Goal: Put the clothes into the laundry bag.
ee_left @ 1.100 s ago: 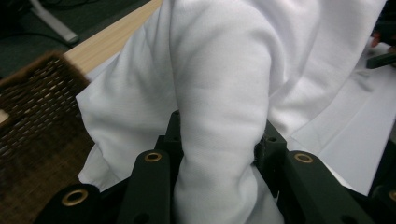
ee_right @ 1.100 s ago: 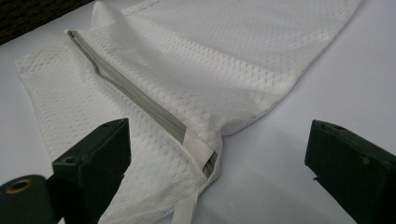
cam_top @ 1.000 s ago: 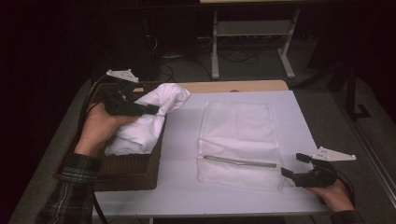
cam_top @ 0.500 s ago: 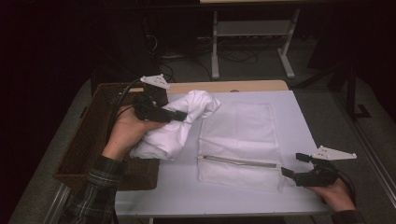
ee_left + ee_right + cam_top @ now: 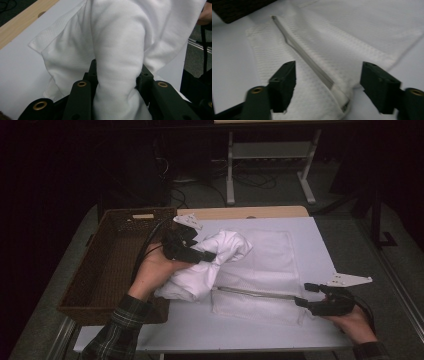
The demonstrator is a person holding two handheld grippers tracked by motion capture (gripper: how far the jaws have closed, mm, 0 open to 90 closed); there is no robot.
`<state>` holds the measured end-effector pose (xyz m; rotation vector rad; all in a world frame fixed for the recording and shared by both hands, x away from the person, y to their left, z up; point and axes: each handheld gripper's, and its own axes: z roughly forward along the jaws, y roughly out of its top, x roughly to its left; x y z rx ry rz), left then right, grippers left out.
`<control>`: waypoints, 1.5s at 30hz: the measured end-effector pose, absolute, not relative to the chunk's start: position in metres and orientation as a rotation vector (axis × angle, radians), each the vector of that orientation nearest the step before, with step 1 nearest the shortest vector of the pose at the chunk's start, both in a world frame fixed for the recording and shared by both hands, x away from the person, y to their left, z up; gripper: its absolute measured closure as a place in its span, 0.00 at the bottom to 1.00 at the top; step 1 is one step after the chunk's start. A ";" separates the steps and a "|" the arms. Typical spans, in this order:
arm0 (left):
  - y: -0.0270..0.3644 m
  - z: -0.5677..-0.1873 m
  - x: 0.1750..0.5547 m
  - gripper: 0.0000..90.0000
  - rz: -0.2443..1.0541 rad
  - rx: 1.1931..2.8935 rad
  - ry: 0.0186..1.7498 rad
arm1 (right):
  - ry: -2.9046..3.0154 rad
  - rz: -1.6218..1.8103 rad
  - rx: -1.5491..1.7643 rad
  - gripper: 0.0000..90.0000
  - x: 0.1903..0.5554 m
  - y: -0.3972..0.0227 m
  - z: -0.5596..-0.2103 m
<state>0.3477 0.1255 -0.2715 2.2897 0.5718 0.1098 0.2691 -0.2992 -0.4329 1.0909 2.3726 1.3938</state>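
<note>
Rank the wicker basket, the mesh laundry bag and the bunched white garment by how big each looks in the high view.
1. mesh laundry bag and wicker basket: similar spread, and the garment hides part of the bag, so I won't separate them.
2. white garment: plainly smallest, bunched in the left hand-held gripper.

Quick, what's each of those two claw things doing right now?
Left gripper: shut on the white cloth.
Right gripper: open, its jaws have just been closing, astride the zipper end of the mesh bag, not yet pinching it.
</note>
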 end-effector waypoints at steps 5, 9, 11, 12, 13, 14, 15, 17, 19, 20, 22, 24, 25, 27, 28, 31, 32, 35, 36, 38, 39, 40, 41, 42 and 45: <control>0.114 -0.279 0.344 0.72 0.095 2.301 0.552 | 2.462 1.417 0.999 0.46 0.274 -0.281 -0.431; 0.106 -0.284 0.340 0.72 0.087 2.309 0.536 | 2.488 1.446 0.958 0.52 0.279 -0.267 -0.429; 0.104 -0.286 0.338 0.72 0.083 2.309 0.535 | 2.489 1.451 0.951 0.54 0.280 -0.265 -0.429; 0.101 -0.289 0.336 0.72 0.080 2.316 0.531 | 2.499 1.463 0.935 0.56 0.281 -0.261 -0.428; 0.098 -0.293 0.334 0.72 0.070 2.319 0.526 | 2.518 1.480 0.902 0.61 0.286 -0.253 -0.426; 0.097 -0.295 0.334 0.72 0.066 2.322 0.523 | 2.527 1.489 0.887 0.62 0.288 -0.249 -0.426; 0.097 -0.295 0.334 0.72 0.066 2.322 0.523 | 2.527 1.489 0.887 0.62 0.288 -0.249 -0.426; 0.093 -0.302 0.331 0.72 0.058 2.326 0.524 | 2.550 1.500 0.843 0.66 0.293 -0.237 -0.425; 0.092 -0.305 0.330 0.72 0.058 2.328 0.530 | 2.565 1.497 0.822 0.67 0.297 -0.230 -0.425; 0.092 -0.305 0.330 0.72 0.058 2.328 0.530 | 2.565 1.497 0.822 0.67 0.297 -0.230 -0.425; 0.093 -0.307 0.329 0.72 0.055 2.322 0.535 | 2.581 1.498 0.797 0.68 0.304 -0.219 -0.426; 0.095 -0.308 0.328 0.72 0.053 2.322 0.537 | 2.594 1.494 0.785 0.68 0.308 -0.213 -0.427; 0.095 -0.308 0.328 0.72 0.053 2.322 0.537 | 2.601 1.484 0.780 0.68 0.310 -0.210 -0.428; 0.096 -0.310 0.325 0.72 0.052 2.318 0.544 | 2.611 1.471 0.761 0.68 0.313 -0.205 -0.430; 0.096 -0.310 0.325 0.72 0.053 2.319 0.545 | 2.613 1.470 0.760 0.68 0.314 -0.203 -0.430; 0.097 -0.312 0.324 0.72 0.049 2.315 0.548 | 2.621 1.454 0.754 0.68 0.317 -0.199 -0.433; 0.097 -0.313 0.323 0.72 0.044 2.313 0.551 | 2.625 1.448 0.757 0.68 0.318 -0.198 -0.434; 0.096 -0.318 0.323 0.72 0.041 2.316 0.554 | 2.642 1.414 0.756 0.67 0.321 -0.195 -0.439; 0.096 -0.319 0.323 0.72 0.039 2.317 0.557 | 2.650 1.408 0.758 0.67 0.322 -0.195 -0.441; 0.095 -0.322 0.323 0.72 0.033 2.316 0.556 | 2.655 1.387 0.761 0.67 0.324 -0.193 -0.444; 0.095 -0.324 0.323 0.72 0.028 2.311 0.560 | 2.662 1.379 0.764 0.67 0.326 -0.192 -0.446; 0.095 -0.325 0.324 0.72 0.027 2.310 0.557 | 2.667 1.368 0.765 0.66 0.327 -0.192 -0.448; 0.094 -0.327 0.324 0.72 0.026 2.311 0.558 | 2.669 1.354 0.768 0.66 0.328 -0.191 -0.450; 0.094 -0.328 0.324 0.72 0.024 2.318 0.557 | 2.675 1.346 0.777 0.66 0.329 -0.191 -0.451; 0.092 -0.330 0.323 0.72 0.032 2.330 0.559 | 2.673 1.324 0.785 0.68 0.331 -0.190 -0.455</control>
